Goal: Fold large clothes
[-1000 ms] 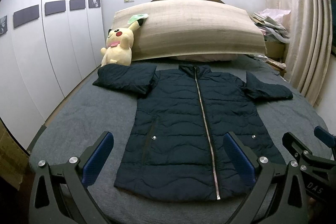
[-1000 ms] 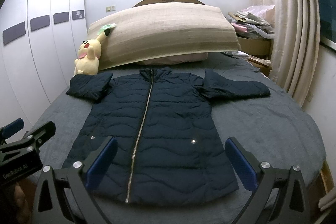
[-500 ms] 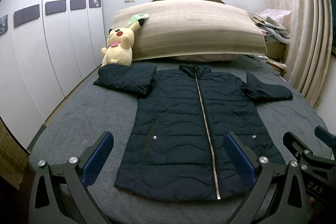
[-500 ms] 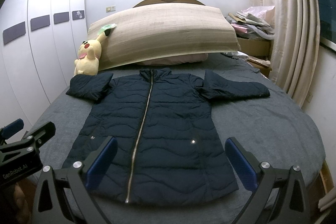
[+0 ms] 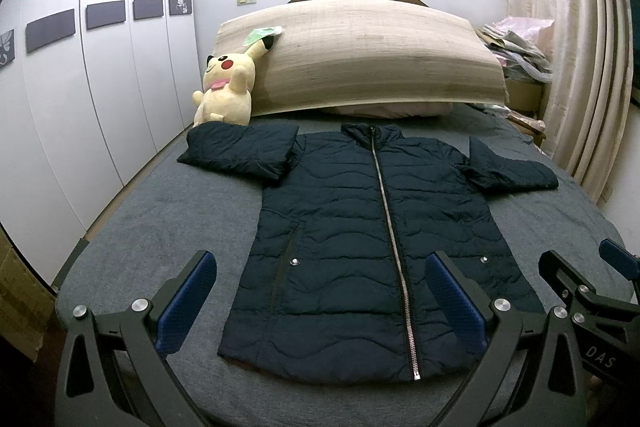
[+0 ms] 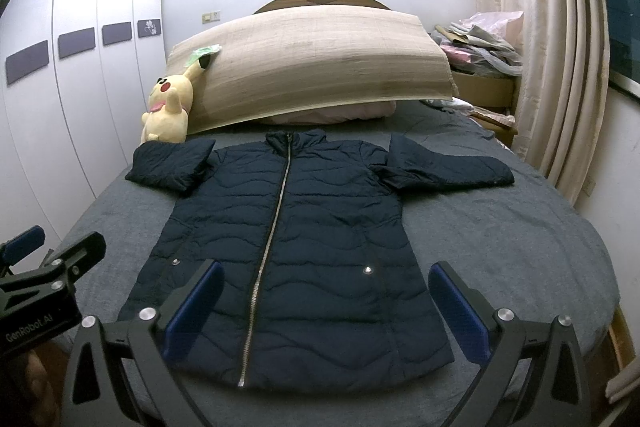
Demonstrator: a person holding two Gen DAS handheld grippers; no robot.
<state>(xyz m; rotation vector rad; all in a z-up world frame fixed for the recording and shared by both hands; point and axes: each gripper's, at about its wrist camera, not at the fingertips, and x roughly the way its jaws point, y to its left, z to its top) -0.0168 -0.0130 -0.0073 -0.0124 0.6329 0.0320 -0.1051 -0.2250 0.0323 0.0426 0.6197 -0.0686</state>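
Nearby, plush toy [image 5: 226, 87] touching jacket [image 5: 360, 235] sleeve.

You're looking at one dark navy quilted jacket [image 5: 360, 227], lying flat and face up on the grey bed [image 5: 160, 227]. It's zipped shut, silver zipper [image 5: 394, 247] running straight from collar to hem. The collar is pointing toward the headboard end, the hem lying nearest you. One sleeve [image 5: 240, 153] is lying folded back on itself, short and bulky, out to the left in view. The other sleeve [image 6: 448, 167] is stretching out flat to the right. Two silver snaps are showing low on the front, one [image 6: 367, 269] each side of the zipper. Wavy stitch lines are crossing the body, fabric mostly smooth.
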